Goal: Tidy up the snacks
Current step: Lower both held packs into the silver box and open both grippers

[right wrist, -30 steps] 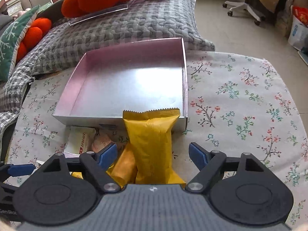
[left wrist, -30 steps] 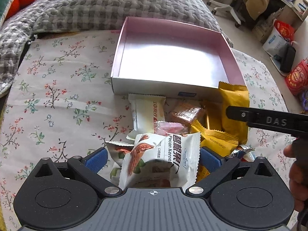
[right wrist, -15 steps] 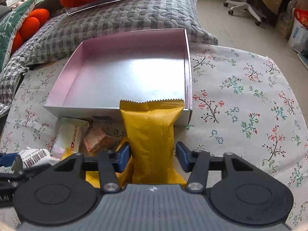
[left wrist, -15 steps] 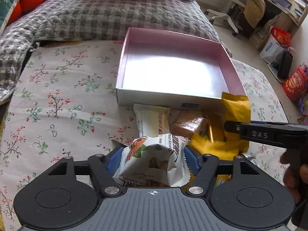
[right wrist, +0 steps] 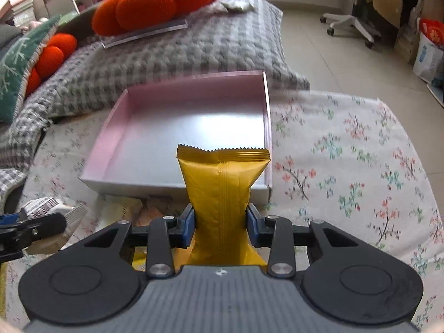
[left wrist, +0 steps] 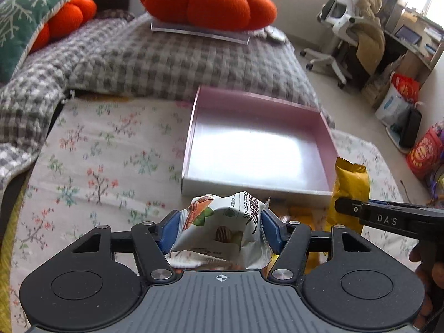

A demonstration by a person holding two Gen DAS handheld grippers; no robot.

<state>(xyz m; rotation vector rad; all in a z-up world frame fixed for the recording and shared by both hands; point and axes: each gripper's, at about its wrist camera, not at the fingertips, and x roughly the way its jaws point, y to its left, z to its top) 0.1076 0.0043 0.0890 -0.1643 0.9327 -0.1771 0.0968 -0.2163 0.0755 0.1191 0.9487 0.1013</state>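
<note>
Behind both grippers, mid-frame, a shallow pink cardboard box [left wrist: 258, 149] sits on flowered cloth [left wrist: 105, 161]. Left gripper [left wrist: 220, 229] clamps a crinkled white pecan packet [left wrist: 222, 233]; right gripper [right wrist: 220, 222] pinches a smooth yellow foil packet [right wrist: 222, 188] over the box's near wall.

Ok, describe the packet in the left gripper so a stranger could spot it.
Start at the pink tray on the floral cloth. Just before its near wall, the left gripper clamps a crumpled white pecan packet; the neighbouring held packet is plain yellow.
</note>
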